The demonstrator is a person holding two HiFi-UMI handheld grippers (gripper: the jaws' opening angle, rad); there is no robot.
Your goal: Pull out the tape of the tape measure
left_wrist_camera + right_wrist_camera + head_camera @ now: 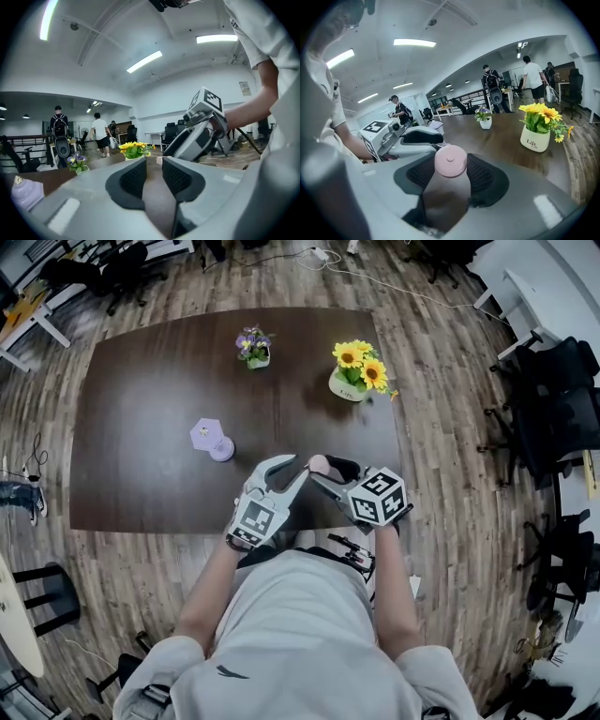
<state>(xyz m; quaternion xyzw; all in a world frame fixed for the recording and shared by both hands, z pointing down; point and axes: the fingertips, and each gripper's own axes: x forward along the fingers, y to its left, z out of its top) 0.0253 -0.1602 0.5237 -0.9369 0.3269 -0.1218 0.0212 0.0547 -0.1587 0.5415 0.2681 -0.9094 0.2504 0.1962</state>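
While the right tool (451,182) is pinching the small round pink tape measure (451,161) between its two pads, no tape is showing outside the case in any view, so I am judging that the pulling itself is not yet begun. The picking up seems done: in the head view the tape measure is sitting up in the air over the near edge of the dark counter (141,427), not lying on it. What is left is to catch the end of the tape with the other tool and draw it out. I cannot make out the tape's end tab from these views.

The left tool (153,177) is standing spread, and nothing is lying between its pads; only the counter is showing through the gap. It is pointing toward the tip of the right tool, just beside it. Both hands are being held close together in front of the person's body, with the elbows bent, so the two tools are making a narrow V with the tips nearly meeting.
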